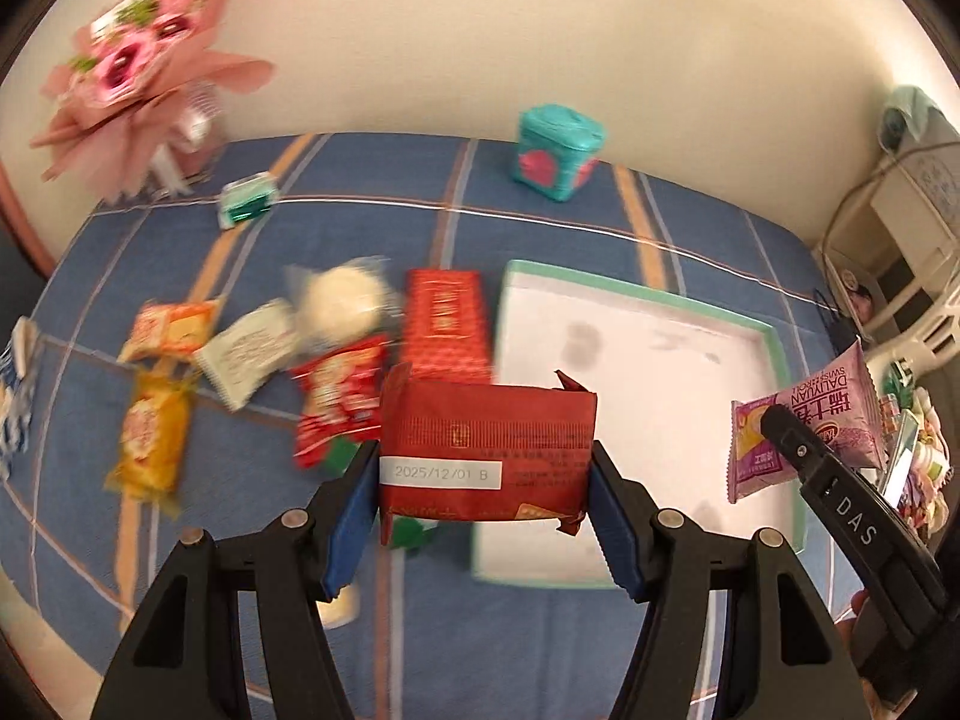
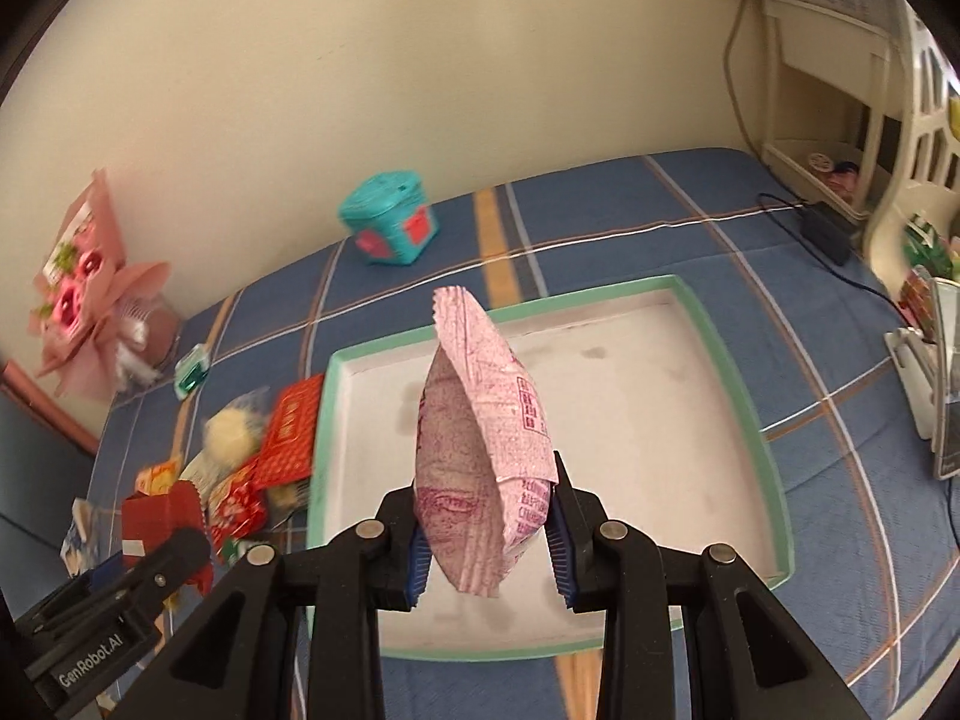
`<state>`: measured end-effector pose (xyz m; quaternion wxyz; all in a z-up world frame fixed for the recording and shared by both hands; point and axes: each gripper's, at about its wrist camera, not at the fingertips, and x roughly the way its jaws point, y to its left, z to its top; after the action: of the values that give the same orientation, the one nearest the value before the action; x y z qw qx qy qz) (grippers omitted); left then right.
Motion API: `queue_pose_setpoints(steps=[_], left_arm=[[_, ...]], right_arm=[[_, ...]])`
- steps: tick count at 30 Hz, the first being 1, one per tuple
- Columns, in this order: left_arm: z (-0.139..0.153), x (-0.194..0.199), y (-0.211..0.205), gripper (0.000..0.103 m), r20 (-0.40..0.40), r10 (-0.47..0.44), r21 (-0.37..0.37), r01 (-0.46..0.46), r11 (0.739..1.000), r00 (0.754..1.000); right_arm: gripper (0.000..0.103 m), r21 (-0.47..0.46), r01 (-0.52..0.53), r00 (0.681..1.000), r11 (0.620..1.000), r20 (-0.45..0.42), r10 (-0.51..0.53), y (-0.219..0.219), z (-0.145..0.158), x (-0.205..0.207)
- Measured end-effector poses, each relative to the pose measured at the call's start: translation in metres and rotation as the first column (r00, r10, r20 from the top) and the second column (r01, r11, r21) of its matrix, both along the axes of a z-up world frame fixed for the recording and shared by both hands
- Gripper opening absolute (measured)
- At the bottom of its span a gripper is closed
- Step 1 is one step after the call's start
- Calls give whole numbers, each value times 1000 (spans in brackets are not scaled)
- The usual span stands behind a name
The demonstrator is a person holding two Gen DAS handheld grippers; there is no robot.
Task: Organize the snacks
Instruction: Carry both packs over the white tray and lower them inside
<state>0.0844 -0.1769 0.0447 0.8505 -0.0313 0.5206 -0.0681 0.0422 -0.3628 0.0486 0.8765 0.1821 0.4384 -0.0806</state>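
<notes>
Left wrist view: loose snacks point(image 1: 252, 360) beyond red packet point(image 1: 486, 456), blurred, labels unreadable.

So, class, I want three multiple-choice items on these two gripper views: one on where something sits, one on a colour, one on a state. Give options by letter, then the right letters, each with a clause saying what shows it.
1. Where does the teal lidded box stand?
A. inside the tray
B. on the bed near the wall
C. on the white shelf

2. What colour is the tray's rim?
A. mint green
B. orange
C. black

3. What is the state of the left gripper?
A. open over the tray
B. shut on nothing
C. shut on the red snack pack

Answers:
1 B, it stands on the plaid bedcover close to the wall, beyond the tray.
2 A, a mint green edge frames the white floor.
3 C, both blue pads press the pack's ends.
</notes>
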Motion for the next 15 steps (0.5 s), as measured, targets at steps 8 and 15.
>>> queue_pose_setpoints(steps=[8, 15], left_arm=[[-5, 25, -54, 67, 35, -38, 2, 38, 999, 999], [-23, 47, -84, 67, 74, -85, 4, 85, 996, 994]], right_arm=[[34, 3, 87, 996, 996, -13, -86, -36, -5, 7], [34, -14, 124, 991, 992, -56, -125, -59, -20, 22]])
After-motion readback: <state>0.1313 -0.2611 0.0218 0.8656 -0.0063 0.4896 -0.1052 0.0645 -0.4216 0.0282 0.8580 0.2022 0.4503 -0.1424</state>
